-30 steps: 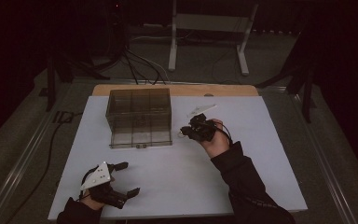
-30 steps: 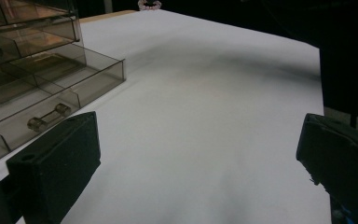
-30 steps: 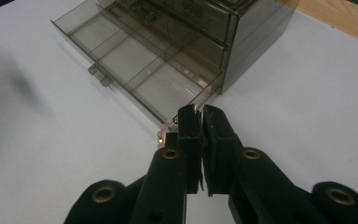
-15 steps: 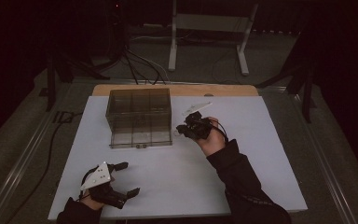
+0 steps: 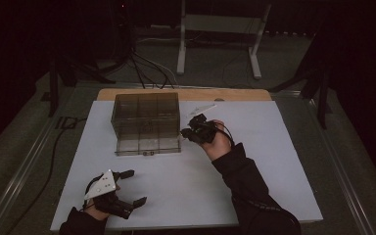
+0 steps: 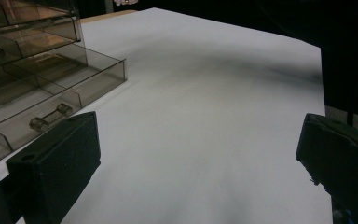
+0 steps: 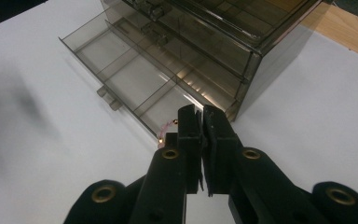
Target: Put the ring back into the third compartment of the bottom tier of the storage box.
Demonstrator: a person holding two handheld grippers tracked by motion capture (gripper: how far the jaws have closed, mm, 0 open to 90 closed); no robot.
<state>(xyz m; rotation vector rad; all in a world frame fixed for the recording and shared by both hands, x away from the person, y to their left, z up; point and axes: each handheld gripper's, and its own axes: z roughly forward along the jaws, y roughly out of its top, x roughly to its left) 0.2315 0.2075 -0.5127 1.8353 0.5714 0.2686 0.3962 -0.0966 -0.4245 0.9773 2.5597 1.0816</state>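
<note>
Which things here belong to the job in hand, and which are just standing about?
In the job:
- drawer cabinet, bottom drawer pulled out
- small pink item at the right gripper, jaws closed
- left gripper, open, resting apart

Standing about:
- white table mat
- metal stand behind the table
- floor cables

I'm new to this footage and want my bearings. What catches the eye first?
A smoky clear drawer box at the back left of the white table, its bottom drawer pulled out. The right tool sits at that drawer's right corner, jaws shut on something small and pink. The left tool rests open near the front left edge.
</note>
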